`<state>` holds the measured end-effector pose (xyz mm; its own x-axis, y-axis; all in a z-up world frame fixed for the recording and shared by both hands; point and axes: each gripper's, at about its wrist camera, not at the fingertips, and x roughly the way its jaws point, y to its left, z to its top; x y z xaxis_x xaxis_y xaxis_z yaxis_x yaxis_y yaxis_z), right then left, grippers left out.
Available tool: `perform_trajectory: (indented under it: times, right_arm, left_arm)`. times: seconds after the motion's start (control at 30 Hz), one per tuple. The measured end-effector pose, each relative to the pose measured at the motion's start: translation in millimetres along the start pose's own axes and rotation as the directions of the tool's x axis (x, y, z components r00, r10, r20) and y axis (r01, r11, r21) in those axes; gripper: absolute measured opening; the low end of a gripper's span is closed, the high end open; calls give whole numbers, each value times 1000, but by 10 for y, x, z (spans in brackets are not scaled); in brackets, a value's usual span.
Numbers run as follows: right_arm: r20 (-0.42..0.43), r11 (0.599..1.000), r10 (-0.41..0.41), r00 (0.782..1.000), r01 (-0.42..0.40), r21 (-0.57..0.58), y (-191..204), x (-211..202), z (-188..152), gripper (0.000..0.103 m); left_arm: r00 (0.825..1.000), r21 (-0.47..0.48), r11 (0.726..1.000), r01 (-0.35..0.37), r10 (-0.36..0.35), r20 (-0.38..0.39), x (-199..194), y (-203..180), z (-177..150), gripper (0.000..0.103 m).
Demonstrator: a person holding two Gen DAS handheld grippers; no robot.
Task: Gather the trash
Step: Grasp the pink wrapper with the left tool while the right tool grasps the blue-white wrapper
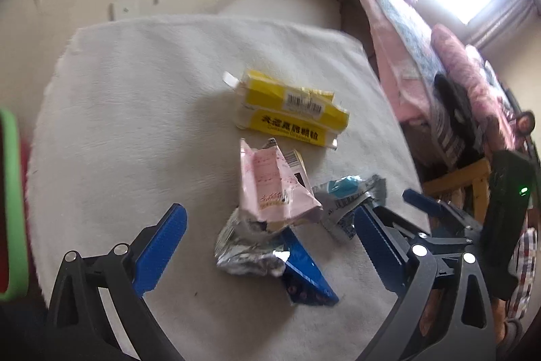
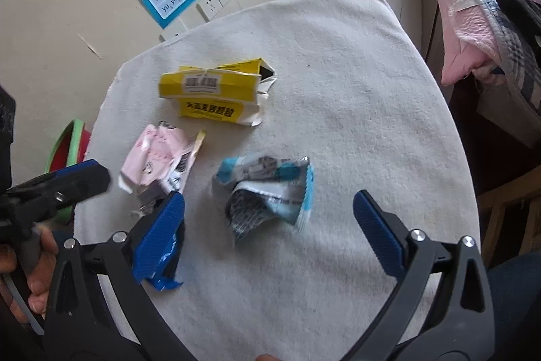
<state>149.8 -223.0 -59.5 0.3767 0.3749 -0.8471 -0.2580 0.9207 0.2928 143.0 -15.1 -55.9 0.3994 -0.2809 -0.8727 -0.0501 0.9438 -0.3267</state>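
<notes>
**Nothing collected yet: four pieces of trash lie on the white cloth**

The task looks to be at its start. All the trash in view sits loose on the white cloth [image 2: 355, 97] that covers the table, and neither tool holds any of it.

Farthest from the cameras lies the flattened yellow box [image 2: 216, 93], on its own in the middle of the cloth. Nearer and to the left is the crumpled pink wrapper [image 2: 155, 158], which in the left wrist view rests partly on a silver foil wrapper [image 1: 247, 246] and a dark blue packet [image 1: 307, 276]; these three touch or overlap in one small heap. Just to the right of the heap lies the light blue and white wrapper [image 2: 267, 192], apart from the box.

The left gripper [image 1: 267, 246] hovers low over the heap with its blue pads spread wide, clamped on nothing. The right gripper [image 2: 270, 225] also stands apart, its pads either side of the light blue and white wrapper but not touching it. In my judgement that wrapper is the likeliest first pick for the right side, the heap for the left.

At the left edge of the table, lower down, a green-rimmed container [image 2: 67, 144] shows; it may be the bin, though I cannot tell. All four pieces remain to be gathered.
</notes>
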Motion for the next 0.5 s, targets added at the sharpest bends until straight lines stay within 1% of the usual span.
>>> perform_trajectory:
  times: [0.07, 0.13, 0.2, 0.27, 0.33, 0.37, 0.4, 0.43, 0.47, 0.5]
  right_arm:
    - [-15, 1000, 25, 1000, -24, 10, -14, 61, 30, 98]
    - [-36, 999, 46, 998, -46, 8, 5, 143, 42, 98]
    - [-51, 998, 56, 997, -56, 5, 25, 220, 46, 98]
    - [-57, 998, 62, 996, -62, 1, 39, 275, 59, 98]
    - [-57, 997, 71, 996, -71, 2, 49, 314, 73, 96]
    - [-57, 997, 75, 996, -75, 1, 51, 328, 80, 94]
    - [-61, 997, 81, 995, -81, 0, 54, 350, 85, 88]
    - [-68, 996, 86, 994, -86, -3, 59, 376, 85, 84]
    - [-74, 996, 90, 993, -91, -8, 62, 398, 78, 78]
    - [-71, 996, 88, 994, -89, -13, 63, 404, 72, 72]
  left_arm:
    - [999, -3, 1000, -18, 18, -34, 140, 1, 76, 95]
    - [998, -19, 1000, -14, 13, -69, 257, 19, 135, 94]
    - [996, -25, 1000, -11, 9, -89, 343, 13, 180, 94]
    - [995, -10, 1000, -23, 22, -99, 419, -10, 216, 87]
    - [992, -9, 1000, -17, 16, -122, 497, -21, 227, 72]
    - [990, -13, 1000, 2, -3, -138, 543, -22, 228, 67]
    - [988, -10, 1000, 11, -12, -154, 583, -33, 219, 56]
    - [987, -3, 1000, 8, -8, -159, 602, -35, 208, 54]
    - [987, 11, 1000, 10, -8, -160, 609, -58, 198, 53]
    - [988, 17, 1000, 15, -12, -156, 604, -71, 194, 49]
